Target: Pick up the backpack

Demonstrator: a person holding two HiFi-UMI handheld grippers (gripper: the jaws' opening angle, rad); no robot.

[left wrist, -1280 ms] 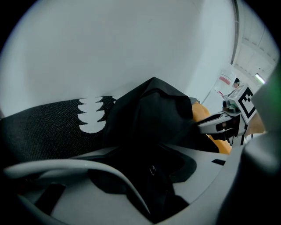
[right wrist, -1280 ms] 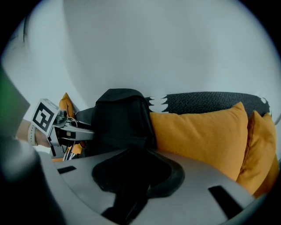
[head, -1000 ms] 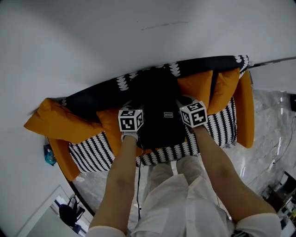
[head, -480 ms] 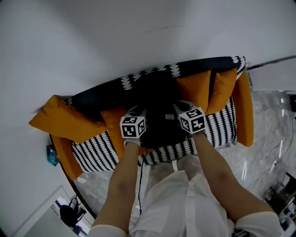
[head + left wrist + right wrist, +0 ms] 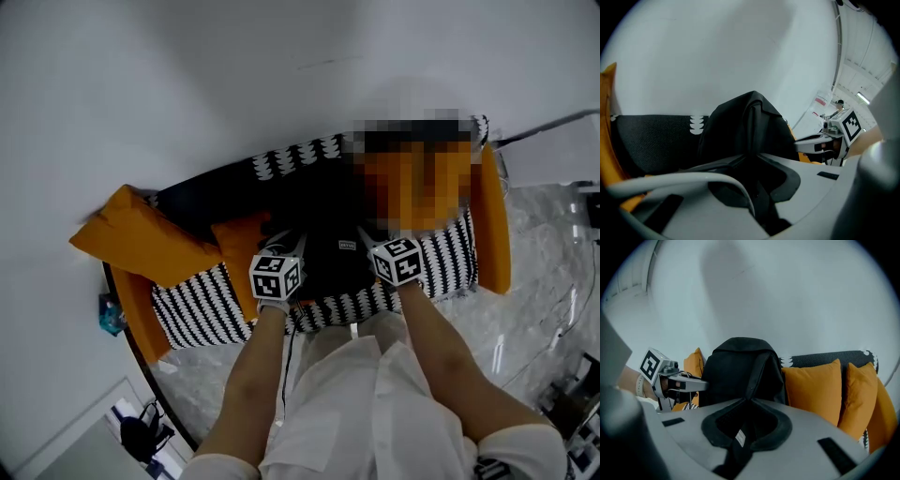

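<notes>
Lift step, both sides gripped. Left gripper (image 5: pixel 754 164) jaws have just been closing and now pinch a black strap (image 5: pixel 761 206) of the backpack (image 5: pixel 328 220). The bag stands upright mid striped sofa (image 5: pixel 192 302), and I can't tell if it is off the seat yet. Right gripper (image 5: pixel 745 401) is clamped narrow on a second strap (image 5: pixel 735 448). Best to raise both hands evenly with a firm pinch, so the bag doesn't tilt or slip.

A sofa (image 5: pixel 197 305) with a black-and-white striped seat and a dark back stands against a plain white wall (image 5: pixel 234 75). A big orange cushion (image 5: pixel 141 239) lies at the sofa's left end, and 2 more orange cushions (image 5: pixel 811 387) lean upright against its back nearer the right end. Grey marbled floor (image 5: pixel 548 272) lies in front of the sofa, and a small teal thing (image 5: pixel 111 314) sits just beside its left end.
</notes>
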